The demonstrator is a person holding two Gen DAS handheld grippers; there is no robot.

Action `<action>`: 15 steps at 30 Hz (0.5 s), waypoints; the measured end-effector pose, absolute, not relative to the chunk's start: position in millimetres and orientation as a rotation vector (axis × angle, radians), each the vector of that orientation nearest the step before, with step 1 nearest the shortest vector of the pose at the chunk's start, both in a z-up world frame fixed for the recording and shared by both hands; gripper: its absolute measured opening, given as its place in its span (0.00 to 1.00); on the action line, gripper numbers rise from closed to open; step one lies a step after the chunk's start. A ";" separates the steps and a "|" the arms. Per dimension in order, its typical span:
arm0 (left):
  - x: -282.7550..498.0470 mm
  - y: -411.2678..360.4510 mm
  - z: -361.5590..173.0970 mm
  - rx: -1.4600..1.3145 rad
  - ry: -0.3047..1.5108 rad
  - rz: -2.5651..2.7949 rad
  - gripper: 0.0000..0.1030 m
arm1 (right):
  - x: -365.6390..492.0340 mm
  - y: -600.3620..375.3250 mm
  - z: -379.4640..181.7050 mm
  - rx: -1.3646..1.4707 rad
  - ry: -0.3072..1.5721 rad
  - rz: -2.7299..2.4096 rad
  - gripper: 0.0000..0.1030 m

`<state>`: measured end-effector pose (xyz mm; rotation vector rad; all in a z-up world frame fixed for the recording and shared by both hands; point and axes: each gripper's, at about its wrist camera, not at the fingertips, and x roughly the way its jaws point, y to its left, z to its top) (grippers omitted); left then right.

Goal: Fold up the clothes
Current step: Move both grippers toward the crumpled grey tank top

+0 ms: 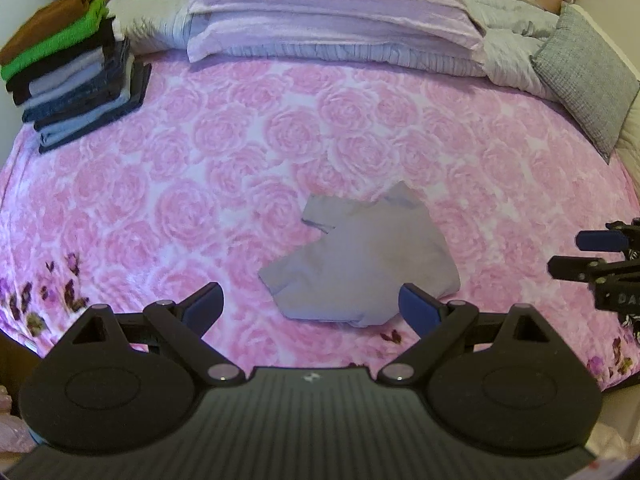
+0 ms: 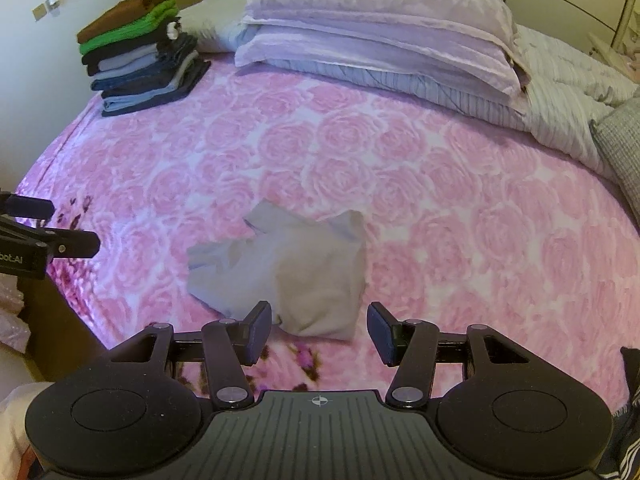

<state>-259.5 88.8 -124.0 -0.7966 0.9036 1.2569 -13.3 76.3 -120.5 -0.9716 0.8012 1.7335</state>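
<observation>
A crumpled pale grey garment (image 1: 356,264) (image 2: 288,272) lies loose on the pink rose-patterned bedspread (image 1: 200,168) (image 2: 440,200), near the front edge. My left gripper (image 1: 312,308) hovers just short of it, jaws wide open and empty. My right gripper (image 2: 320,332) also stands open just before the garment's near edge, holding nothing. The right gripper (image 1: 580,254) shows at the right edge of the left wrist view. At the left edge of the right wrist view the left gripper (image 2: 72,226) appears.
A stack of folded clothes (image 1: 76,68) (image 2: 140,52), brown and green on top, sits at the bed's far left corner. Lilac pillows (image 1: 332,20) (image 2: 380,36) and a grey quilt (image 1: 512,40) line the far side. A grey cushion (image 1: 588,80) lies far right.
</observation>
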 end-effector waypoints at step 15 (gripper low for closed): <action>-309.6 129.9 -297.7 -0.998 0.870 1.318 0.79 | 76.0 95.1 -224.4 -0.986 0.966 1.373 0.49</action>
